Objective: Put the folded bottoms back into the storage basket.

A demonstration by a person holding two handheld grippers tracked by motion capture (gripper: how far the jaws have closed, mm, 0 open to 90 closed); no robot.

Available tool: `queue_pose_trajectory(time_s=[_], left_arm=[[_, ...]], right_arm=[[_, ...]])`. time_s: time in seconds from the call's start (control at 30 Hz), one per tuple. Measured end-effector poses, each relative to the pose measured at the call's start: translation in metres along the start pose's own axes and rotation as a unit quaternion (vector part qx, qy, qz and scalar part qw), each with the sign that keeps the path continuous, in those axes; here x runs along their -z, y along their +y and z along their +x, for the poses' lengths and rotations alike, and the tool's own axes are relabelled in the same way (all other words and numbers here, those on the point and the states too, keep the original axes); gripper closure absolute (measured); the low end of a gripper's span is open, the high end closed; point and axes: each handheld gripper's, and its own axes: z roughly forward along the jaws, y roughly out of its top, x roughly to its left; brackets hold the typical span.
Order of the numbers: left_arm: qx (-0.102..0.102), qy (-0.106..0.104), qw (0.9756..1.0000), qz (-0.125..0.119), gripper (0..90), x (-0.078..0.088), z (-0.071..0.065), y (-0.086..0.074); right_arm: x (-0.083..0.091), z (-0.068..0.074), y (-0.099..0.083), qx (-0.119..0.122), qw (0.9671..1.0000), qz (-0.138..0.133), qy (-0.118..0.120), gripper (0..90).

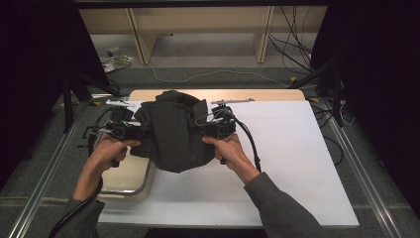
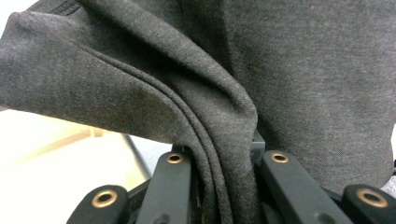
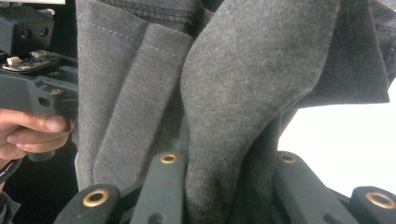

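- White board (image 1: 297, 163) is laid over the tabletop (image 1: 218, 94), with wooden shelving and loose cables seen on the floor behind.
- Much of a metal tray (image 1: 130, 184) at the left edge is hidden by the left hand (image 1: 106, 151) and the cloth.
- No writing or label can be read anywhere.
- A dark grey garment (image 1: 173, 131), stitched at its hems and bunched into folds, is held up above the tabletop between both hands.
- The left tongs (image 1: 130, 131) are clamped on a folded seam (image 2: 219, 154) of it.
- The right tongs (image 1: 210, 130) are clamped on its opposite edge (image 3: 219, 154).
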Motion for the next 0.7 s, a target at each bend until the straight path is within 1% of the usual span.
queue_pose_trajectory(time_s=[0.03,0.1,0.13,0.17,0.2,0.23,0.3,0.37,0.43,0.53,0.7], left_arm=[[0.001,0.002,1.0,-0.001,78.7,0.005,0.004,0.0],[0.002,0.004,1.0,-0.001,78.7,0.008,0.006,0.0],[0.003,0.005,1.0,-0.002,78.7,0.011,0.008,-0.001],[0.004,0.007,1.0,-0.002,78.7,0.015,0.011,-0.002],[0.004,0.007,1.0,-0.002,78.7,0.015,0.011,-0.002],[0.007,0.007,0.9999,-0.003,78.7,0.018,0.014,-0.002],[0.01,0.006,0.9999,-0.005,78.7,0.023,0.019,-0.003],[0.015,0.007,0.9998,-0.01,78.7,0.029,0.024,-0.005],[0.015,0.008,0.9998,-0.011,78.7,0.032,0.027,-0.005],[0.025,0.006,0.9995,-0.017,78.7,0.038,0.035,-0.008],[0.031,0.009,0.9993,-0.018,78.7,0.043,0.042,-0.01]], right_arm=[[-0.005,0.003,0.002,0.001,1.0,0.001,0.002,75.7],[-0.007,0.005,0.003,0.002,1.0,0.0,0.002,75.6],[-0.009,0.007,0.004,0.0,1.0,0.002,0.003,75.6],[-0.015,0.011,0.006,0.003,1.0,0.003,0.003,75.6],[-0.015,0.011,0.006,0.003,1.0,0.003,0.003,75.6],[-0.02,0.016,0.008,0.006,1.0,0.005,0.003,75.6],[-0.021,0.017,0.009,0.008,1.0,0.005,0.003,75.6],[-0.029,0.024,0.012,0.01,0.9999,0.005,0.004,75.6],[-0.03,0.025,0.013,0.011,0.9999,0.006,0.005,75.6],[-0.038,0.033,0.017,0.015,0.9999,0.006,0.006,75.6],[-0.045,0.038,0.019,0.016,0.9998,0.01,0.005,75.6]])
